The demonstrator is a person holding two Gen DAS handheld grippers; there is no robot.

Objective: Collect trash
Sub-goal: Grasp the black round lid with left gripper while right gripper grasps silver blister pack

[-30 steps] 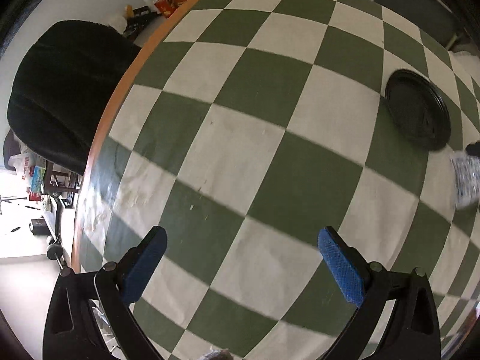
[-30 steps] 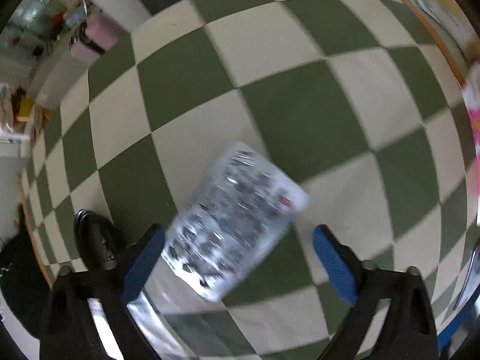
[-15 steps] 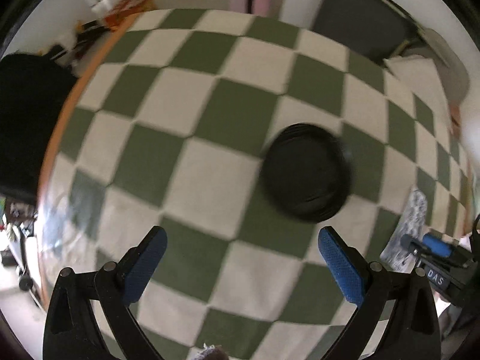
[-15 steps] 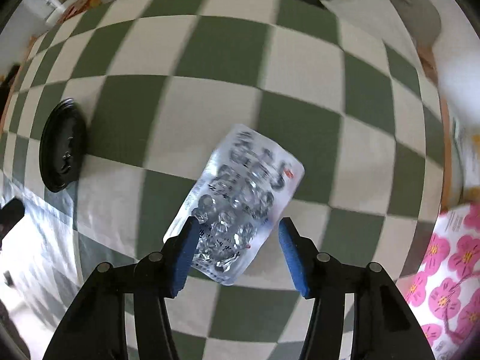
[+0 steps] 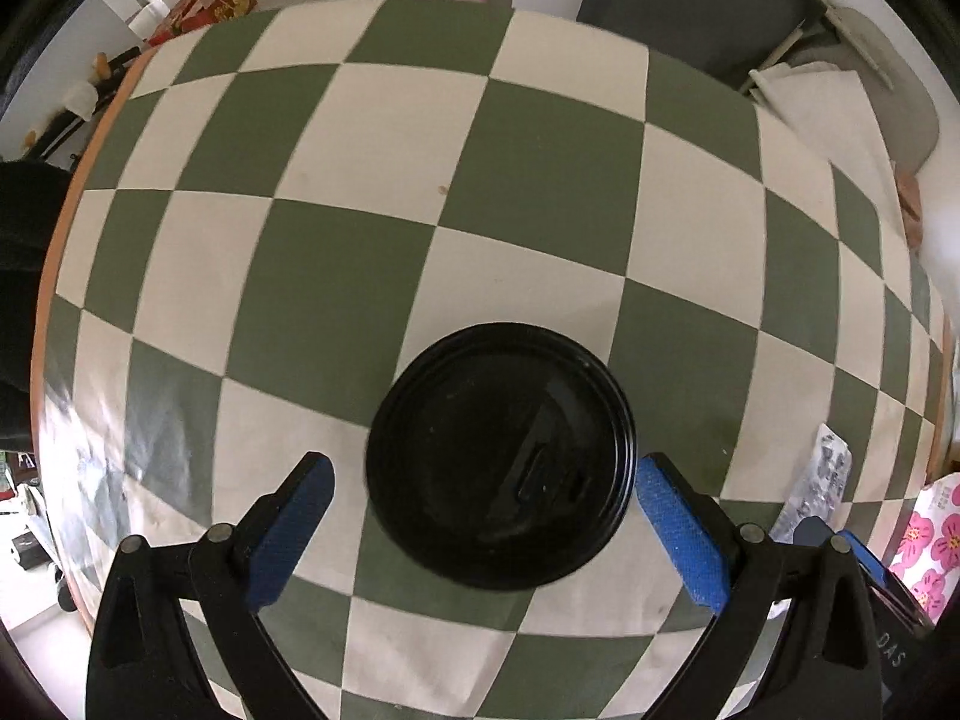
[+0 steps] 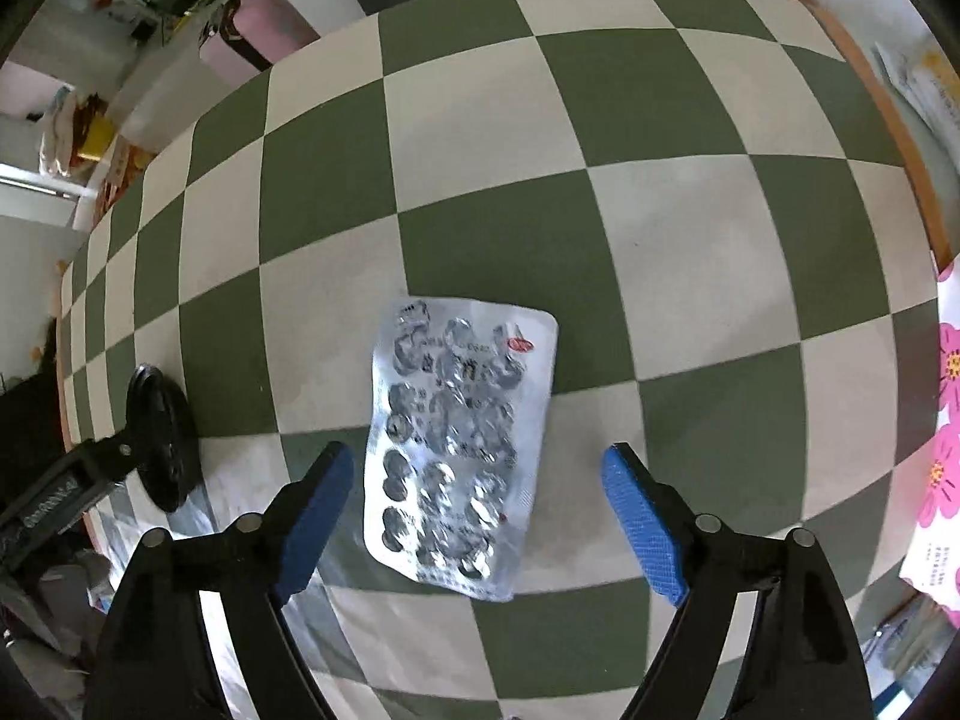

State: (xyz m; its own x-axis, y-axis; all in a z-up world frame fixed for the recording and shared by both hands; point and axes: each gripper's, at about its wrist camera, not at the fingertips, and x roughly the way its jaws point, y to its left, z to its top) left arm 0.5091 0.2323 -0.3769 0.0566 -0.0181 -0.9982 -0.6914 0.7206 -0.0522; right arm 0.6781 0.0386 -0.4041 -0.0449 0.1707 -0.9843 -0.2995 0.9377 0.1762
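Note:
A round black plastic lid (image 5: 501, 456) lies flat on the green-and-cream checked tablecloth (image 5: 372, 228). My left gripper (image 5: 480, 531) is open, its blue pads on either side of the lid, not touching it. A silver blister pack (image 6: 459, 444) lies flat on the cloth in the right wrist view. My right gripper (image 6: 474, 519) is open, its pads on either side of the pack's near end, with gaps. The lid also shows at the left in the right wrist view (image 6: 162, 438), and the pack shows at the right in the left wrist view (image 5: 822, 480).
The orange table edge (image 5: 66, 228) curves along the left, with a black chair (image 5: 24, 276) beyond it. A pink flowered sheet (image 6: 948, 420) lies at the table's right side. A grey chair (image 5: 696, 12) stands behind the table.
My left gripper swung right and closed in until the black lid sits between its pads. My right gripper narrowed over the blister pack half a second ago and has opened wide again.

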